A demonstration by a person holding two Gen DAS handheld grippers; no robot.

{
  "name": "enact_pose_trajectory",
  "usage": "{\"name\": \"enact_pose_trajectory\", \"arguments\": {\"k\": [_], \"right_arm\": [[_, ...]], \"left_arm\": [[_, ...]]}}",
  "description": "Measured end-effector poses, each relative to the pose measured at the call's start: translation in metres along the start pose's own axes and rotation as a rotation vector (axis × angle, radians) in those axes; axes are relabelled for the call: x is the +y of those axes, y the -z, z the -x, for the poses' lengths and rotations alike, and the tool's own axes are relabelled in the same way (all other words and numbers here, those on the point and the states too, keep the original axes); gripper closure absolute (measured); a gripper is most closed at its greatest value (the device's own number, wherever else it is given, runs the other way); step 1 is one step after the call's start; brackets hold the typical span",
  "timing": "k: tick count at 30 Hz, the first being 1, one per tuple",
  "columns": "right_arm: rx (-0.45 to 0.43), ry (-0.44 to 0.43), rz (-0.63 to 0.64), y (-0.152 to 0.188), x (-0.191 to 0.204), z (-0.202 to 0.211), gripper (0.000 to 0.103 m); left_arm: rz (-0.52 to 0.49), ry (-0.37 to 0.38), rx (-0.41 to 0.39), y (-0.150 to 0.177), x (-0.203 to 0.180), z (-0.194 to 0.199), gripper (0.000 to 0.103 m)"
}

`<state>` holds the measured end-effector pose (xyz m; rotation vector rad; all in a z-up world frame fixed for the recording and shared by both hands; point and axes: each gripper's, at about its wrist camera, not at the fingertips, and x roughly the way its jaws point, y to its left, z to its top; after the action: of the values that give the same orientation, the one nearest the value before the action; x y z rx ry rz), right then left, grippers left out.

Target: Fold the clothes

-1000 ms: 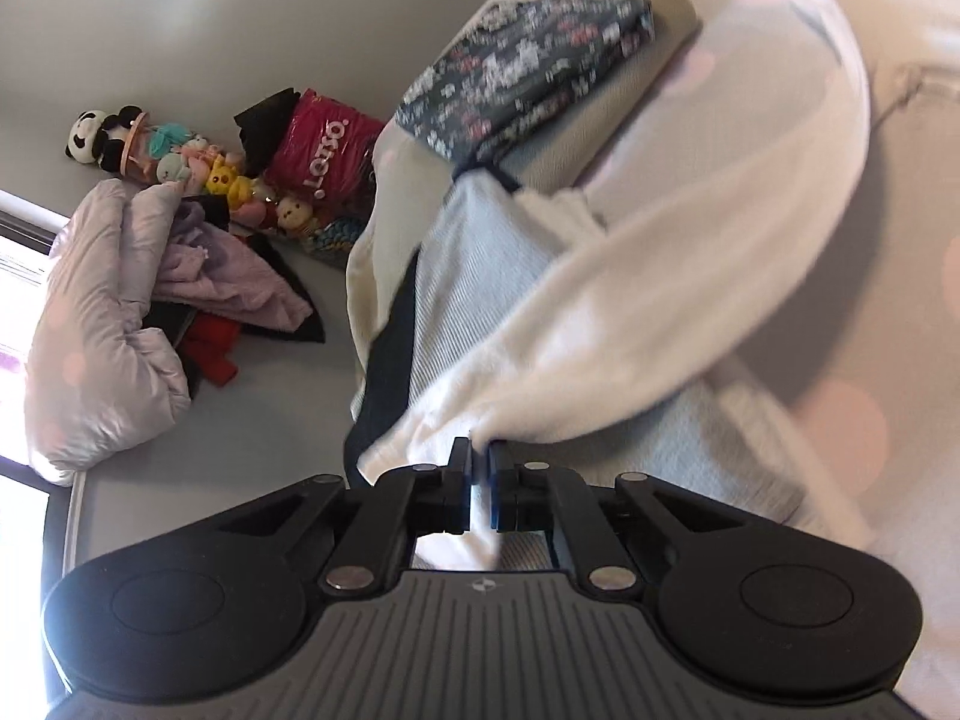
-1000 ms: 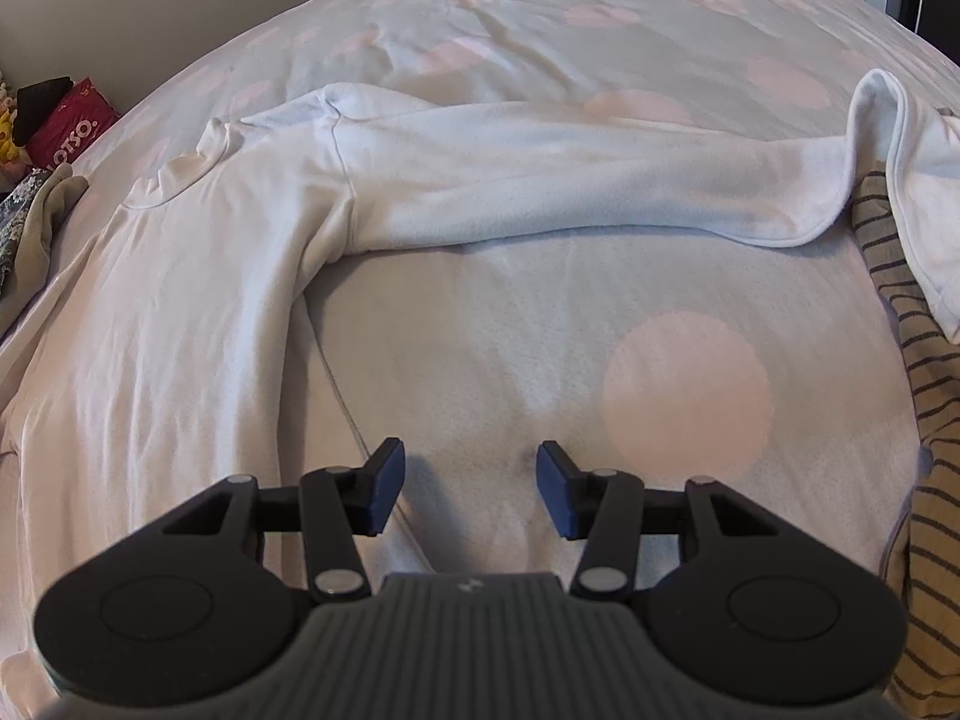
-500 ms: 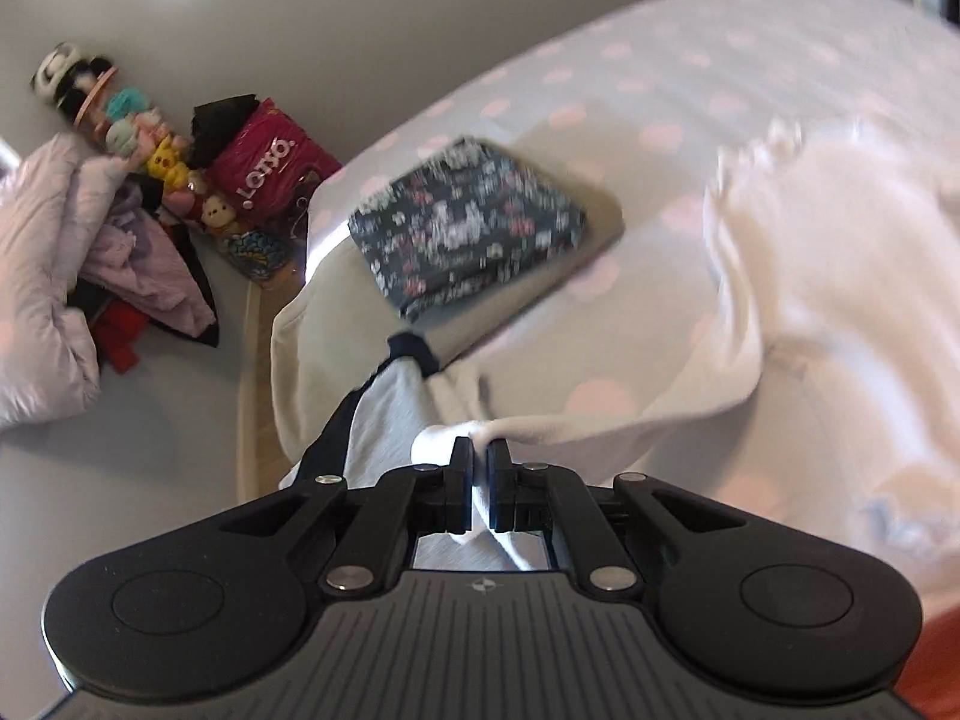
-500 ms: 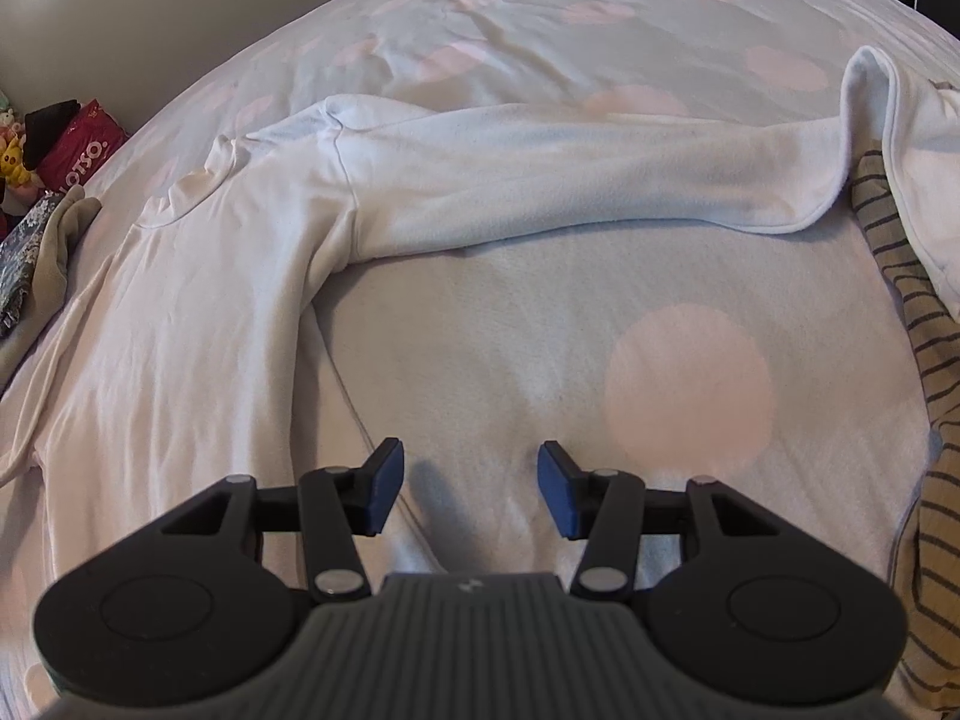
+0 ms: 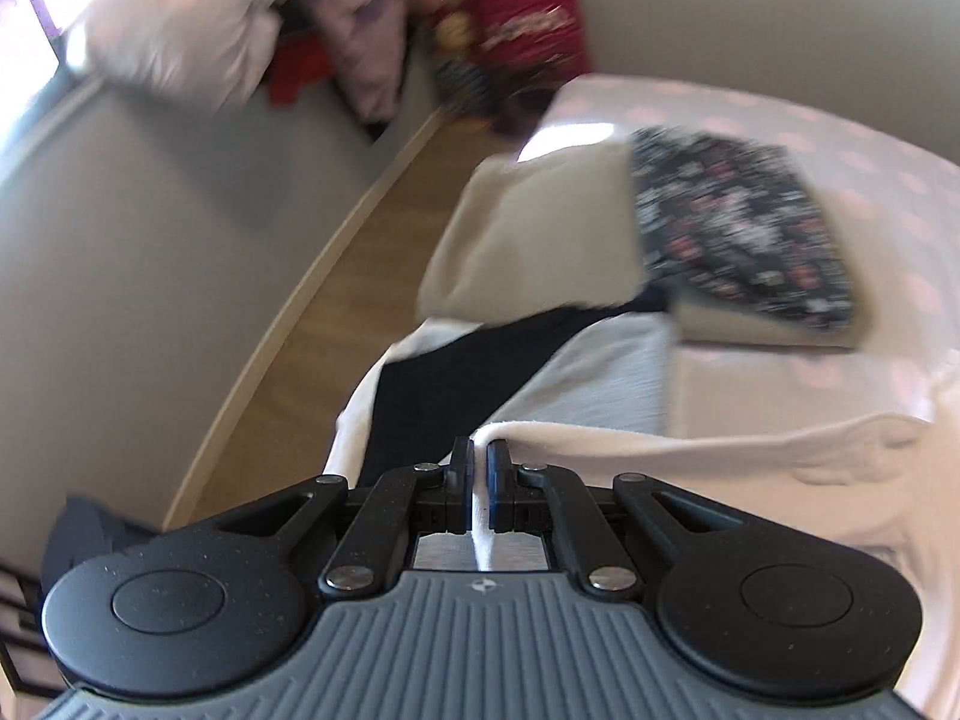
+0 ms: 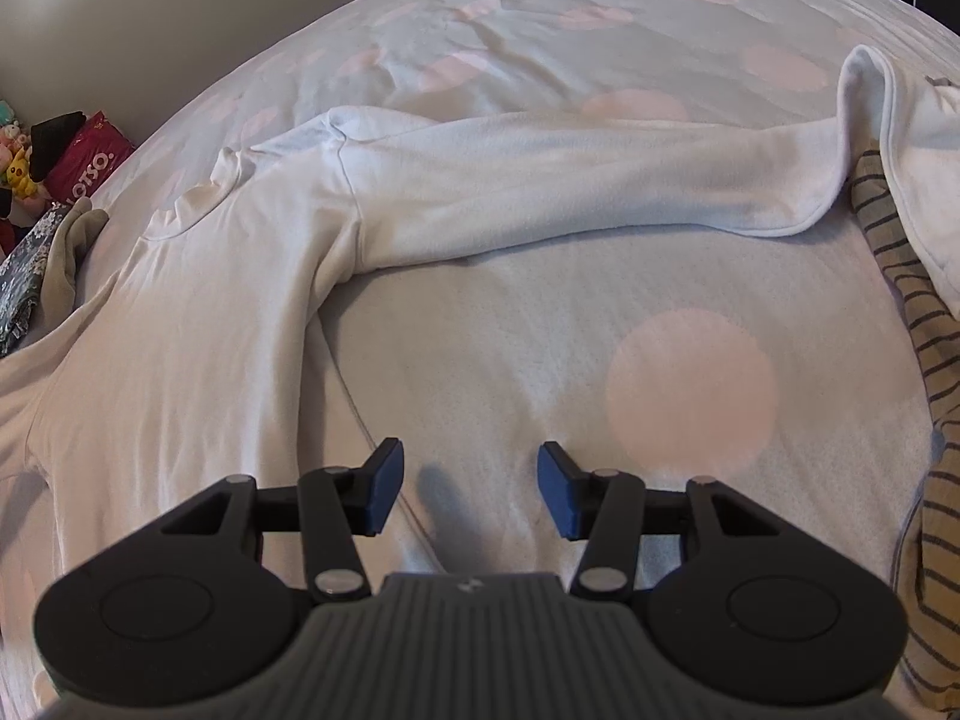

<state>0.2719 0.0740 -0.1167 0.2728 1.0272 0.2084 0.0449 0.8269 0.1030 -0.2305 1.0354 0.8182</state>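
Presently the left gripper [image 5: 478,468] pinches the white sweatshirt [image 6: 288,276] edge between nearly closed jaws at the bed's [image 6: 690,384] side, while the right gripper [image 6: 470,483] hangs wide apart, empty, above the sweatshirt's spread body and outstretched sleeve.

White sweater [image 6: 252,312] spread on bed [image 6: 540,12], right gripper [image 6: 471,480] (jaws apart)

On the bed [image 6: 690,324] lies one white long-sleeved top [image 6: 252,300] with two sleeves showing. At the bed's right edge is one striped garment [image 6: 924,360]. At its left edge sit two folded pieces in one stack: one dark flowered [image 5: 738,228], one beige [image 5: 540,240]. Past the bed's corner: one red bag [image 6: 90,150] and a few small soft toys [image 6: 18,159], too small to count.
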Motion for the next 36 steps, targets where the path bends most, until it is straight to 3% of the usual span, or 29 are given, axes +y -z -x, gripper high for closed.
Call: {"name": "enact_pose_trajectory", "arguments": {"k": [10,13,15,17,20,28,36], "right_arm": [[0.007,0.042,0.038,-0.003,0.007,-0.007,0.050],[0.008,0.046,0.044,-0.002,0.008,-0.008,0.050],[0.007,0.043,0.043,-0.001,0.007,-0.008,0.050],[0.007,0.038,0.036,-0.001,0.006,-0.008,0.050],[0.014,0.027,0.023,-0.001,0.005,-0.008,0.050],[0.042,0.018,0.024,0.002,0.002,-0.003,0.050],[0.144,-0.022,0.077,0.002,0.000,0.007,0.050]], "left_arm": [[0.001,-0.055,0.035,0.023,0.007,-0.069,0.098],[-0.041,-0.068,-0.022,0.028,-0.001,-0.064,0.085],[-0.053,-0.084,-0.078,0.033,-0.008,-0.051,0.068],[-0.063,-0.091,-0.144,0.039,-0.016,-0.036,0.058],[-0.085,-0.066,-0.252,0.050,-0.030,-0.012,0.052],[-0.107,0.169,-0.236,0.091,-0.084,0.033,0.052],[-0.241,0.454,-0.061,0.173,-0.170,0.040,0.052]]}}
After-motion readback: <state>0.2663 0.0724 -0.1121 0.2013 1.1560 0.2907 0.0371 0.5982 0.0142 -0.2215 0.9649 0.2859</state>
